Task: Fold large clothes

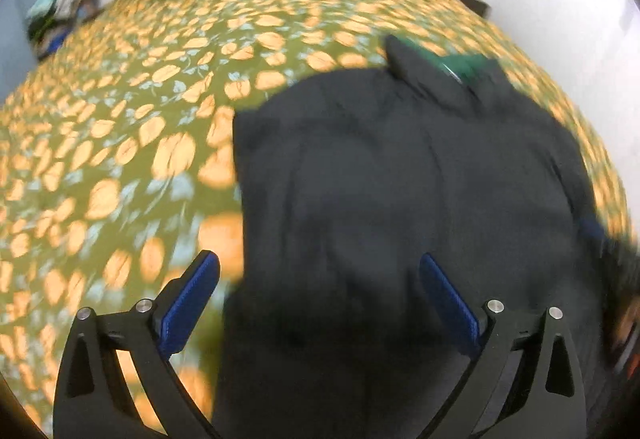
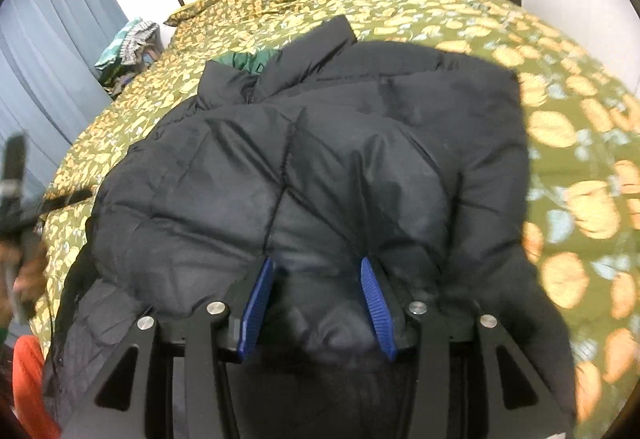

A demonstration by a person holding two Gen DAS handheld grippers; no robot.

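Black quilted jacket (image 2: 320,167) lies partly folded near the bed's (image 1: 120,143) foot edge, further folds apparently remaining; left tool (image 1: 320,303) hovers wide open and empty, right tool (image 2: 318,299) pinches a fabric ridge.

The left gripper (image 1: 320,271) has black plastic arms with triangular cut-outs, running in from the picture's 7 and 5 o'clock edges. Each finger carries a ribbed blue pad (image 1: 192,303) on its inner face. Round silver screws (image 1: 145,305) sit on the joints, two on each side. The right gripper (image 2: 318,271) is built the same: black arms with triangular holes, ribbed blue pads (image 2: 258,303) and silver screws (image 2: 216,307) at the joints.
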